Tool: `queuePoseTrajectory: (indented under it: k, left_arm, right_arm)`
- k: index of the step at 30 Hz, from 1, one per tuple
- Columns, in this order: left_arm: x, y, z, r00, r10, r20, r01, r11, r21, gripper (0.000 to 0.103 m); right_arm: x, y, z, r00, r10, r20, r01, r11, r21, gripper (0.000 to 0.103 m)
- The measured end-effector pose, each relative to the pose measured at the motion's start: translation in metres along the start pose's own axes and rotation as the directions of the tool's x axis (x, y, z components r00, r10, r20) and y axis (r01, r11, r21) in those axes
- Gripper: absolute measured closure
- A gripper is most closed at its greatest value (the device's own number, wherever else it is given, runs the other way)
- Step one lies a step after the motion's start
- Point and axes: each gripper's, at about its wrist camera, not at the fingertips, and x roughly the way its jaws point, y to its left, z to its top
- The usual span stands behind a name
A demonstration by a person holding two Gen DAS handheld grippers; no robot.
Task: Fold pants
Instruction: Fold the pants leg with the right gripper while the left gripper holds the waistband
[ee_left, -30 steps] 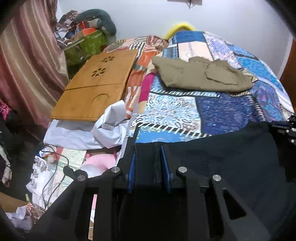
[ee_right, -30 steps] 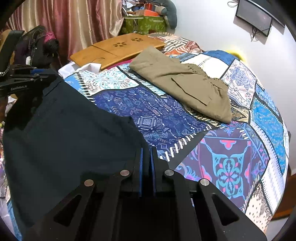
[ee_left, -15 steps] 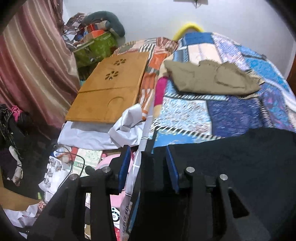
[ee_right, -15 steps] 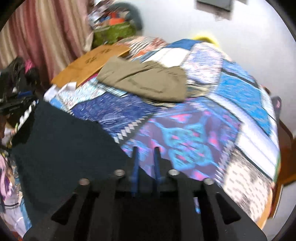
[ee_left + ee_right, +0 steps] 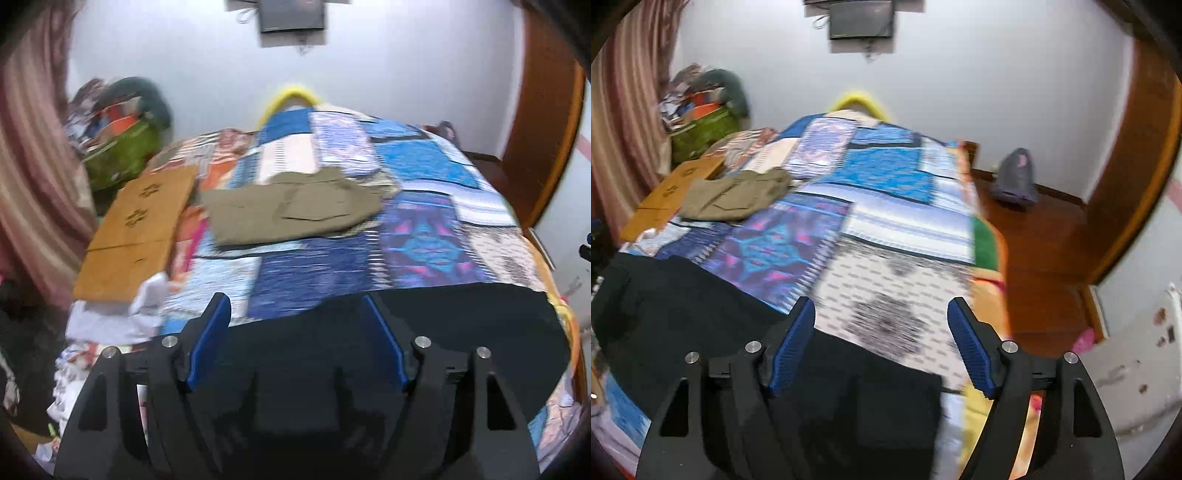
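Black pants (image 5: 461, 325) (image 5: 683, 295) lie flat across the near end of the bed. My left gripper (image 5: 297, 306) hovers above their near edge, its jaws opening wide, with no cloth pinched between the blue pads. In the right wrist view my right gripper (image 5: 881, 310) hangs over the pants' right end and the quilt, its jaws opening too and nothing held. Khaki pants (image 5: 291, 210) (image 5: 733, 197) lie folded farther up the bed.
A patchwork quilt (image 5: 424, 240) (image 5: 886, 229) covers the bed. A wooden lap tray (image 5: 136, 229) and white cloth (image 5: 147, 299) lie at its left edge, by a striped curtain (image 5: 33, 184). Wooden floor (image 5: 1034, 240) and a grey bag (image 5: 1014, 181) are on the right.
Both grippers let go of the black pants and opened wide. Both rose and drew back; the right one swung to the right toward the bed's far side.
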Motion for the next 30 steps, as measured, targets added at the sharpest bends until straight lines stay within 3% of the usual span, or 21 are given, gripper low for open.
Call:
queuePoseTrajectory:
  k: [4,9,13,16,23,26,27,30]
  left_arm:
    - [0.014,-0.057,0.004,0.997,-0.062,-0.038,0.064,0.997,0.049,0.029]
    - [0.035,-0.111,-0.010,0.987,-0.114,-0.109,0.125,0.987,0.103,0.029]
    - [0.061,-0.137,-0.030,0.975,-0.112,-0.190,0.138,0.982,0.131,0.029]
    - [0.079,-0.143,-0.043,0.957,-0.135,-0.255,0.162,0.983,0.089,0.029]
    - [0.084,-0.135,-0.052,0.947,-0.176,-0.267,0.182,0.983,-0.001,0.027]
    - [0.084,-0.134,-0.053,0.946,-0.182,-0.269,0.189,0.982,-0.001,0.027]
    - [0.084,-0.134,-0.053,0.946,-0.183,-0.268,0.190,0.982,0.000,0.027]
    - [0.083,-0.135,-0.054,0.948,-0.178,-0.262,0.186,0.983,0.006,0.027]
  right_arm:
    - [-0.003,-0.033,-0.029,0.996,-0.083,0.015,0.083,0.996,0.014,0.030]
    - [0.017,-0.064,-0.060,0.994,-0.103,-0.048,0.106,0.992,0.070,0.030]
    - [0.042,-0.082,-0.083,0.993,0.026,-0.119,-0.003,0.983,0.185,0.030]
    - [0.059,-0.084,-0.094,0.985,0.105,-0.139,-0.069,0.968,0.242,0.031]
    - [0.089,-0.075,-0.100,0.977,0.165,-0.135,-0.124,0.955,0.270,0.049]
    - [0.104,-0.076,-0.100,0.977,0.146,-0.154,-0.101,0.958,0.269,0.063]
    - [0.109,-0.076,-0.100,0.976,0.140,-0.164,-0.092,0.958,0.272,0.063]
    - [0.120,-0.075,-0.102,0.965,0.192,-0.181,-0.135,0.949,0.285,0.076]
